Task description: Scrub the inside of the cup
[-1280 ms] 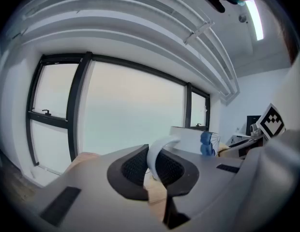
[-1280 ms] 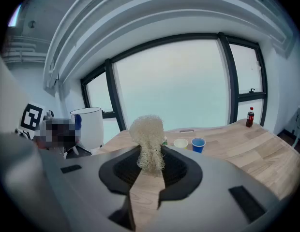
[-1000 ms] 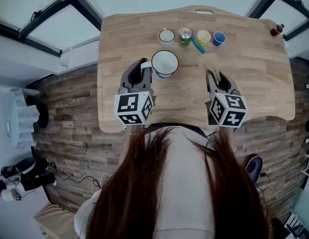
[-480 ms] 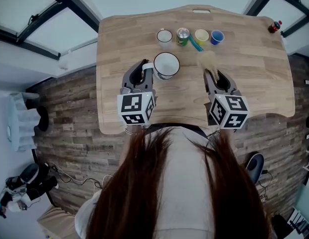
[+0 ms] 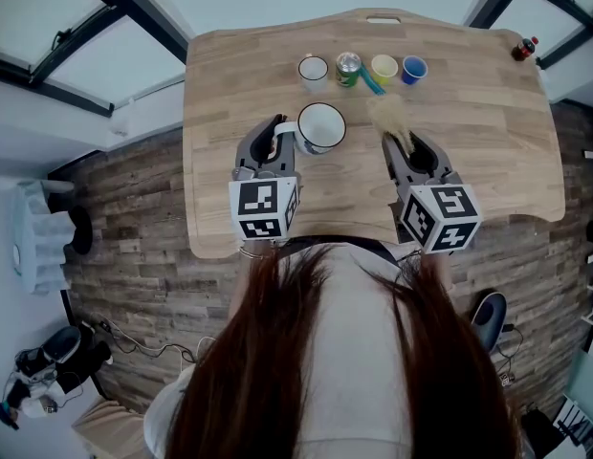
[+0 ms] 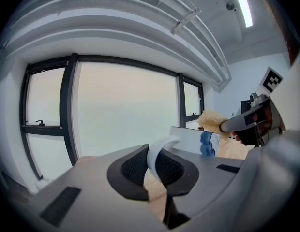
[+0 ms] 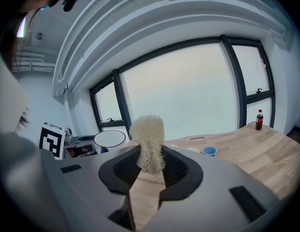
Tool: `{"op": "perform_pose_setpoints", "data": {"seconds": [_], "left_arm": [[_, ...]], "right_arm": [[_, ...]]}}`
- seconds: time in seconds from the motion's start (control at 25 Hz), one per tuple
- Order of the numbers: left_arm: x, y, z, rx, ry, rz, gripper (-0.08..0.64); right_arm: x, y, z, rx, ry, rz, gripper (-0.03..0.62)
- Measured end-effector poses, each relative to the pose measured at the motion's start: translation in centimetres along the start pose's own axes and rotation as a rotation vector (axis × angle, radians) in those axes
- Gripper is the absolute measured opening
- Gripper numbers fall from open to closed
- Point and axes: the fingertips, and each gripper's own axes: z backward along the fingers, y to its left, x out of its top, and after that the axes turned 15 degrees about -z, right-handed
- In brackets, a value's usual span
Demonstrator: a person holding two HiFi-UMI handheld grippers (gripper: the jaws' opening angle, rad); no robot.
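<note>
My left hand-held gripper point(image 5: 274, 134) is clamped on the cup point(image 5: 321, 126) handle and my right hand-held gripper point(image 5: 408, 144) on the scrubber point(image 5: 386, 115). I should hold the cup steady and lower the scrubber straight inside.

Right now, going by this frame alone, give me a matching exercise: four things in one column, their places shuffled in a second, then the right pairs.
1. large white mug
2. pale fibrous scrubber
3. small blue cup
4. dark bottle with red cap

A. far right corner of the wooden table
B. handle clamped in the left gripper
C. right end of the back row
D. clamped in the right gripper

Pairs: 1-B, 2-D, 3-C, 4-A.
</note>
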Motion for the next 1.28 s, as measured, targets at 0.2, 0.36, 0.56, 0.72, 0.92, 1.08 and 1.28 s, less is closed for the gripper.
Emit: {"op": "perform_pose_setpoints", "data": {"seconds": [0.2,0.36,0.56,0.72,0.92,1.08,1.28], "left_arm": [[0.1,-0.1,0.0,-0.005,0.003,-0.022,0.029],[0.1,-0.4,0.0,-0.010,0.012,-0.046,0.029],[0.0,-0.6,-0.1,-0.016,0.024,-0.087,0.029],[0.1,-0.9,-0.1,-0.021,0.026,-0.110,0.029],[0.2,-1.0,-0.1,-0.026,0.028,-0.125,0.029],[0.4,-1.1,-0.1,-0.029,0.028,-0.138,0.029],[0.6,-1.4,-0.1,-0.033,0.036,-0.178,0.029]], "right_arm": [[0.2,0.8,0.1,0.023,0.005,0.016,0.107],[0.1,1.5,0.2,0.046,0.014,0.025,0.107],[-0.3,2.5,0.2,0.083,0.044,0.063,0.107],[-0.9,3.5,0.1,0.113,0.078,0.107,0.107],[-1.5,4.3,-0.1,0.141,0.116,0.144,0.107],[-1.9,4.7,-0.1,0.151,0.135,0.159,0.107],[-2.2,5.1,0.0,0.156,0.164,0.216,0.107]]}}
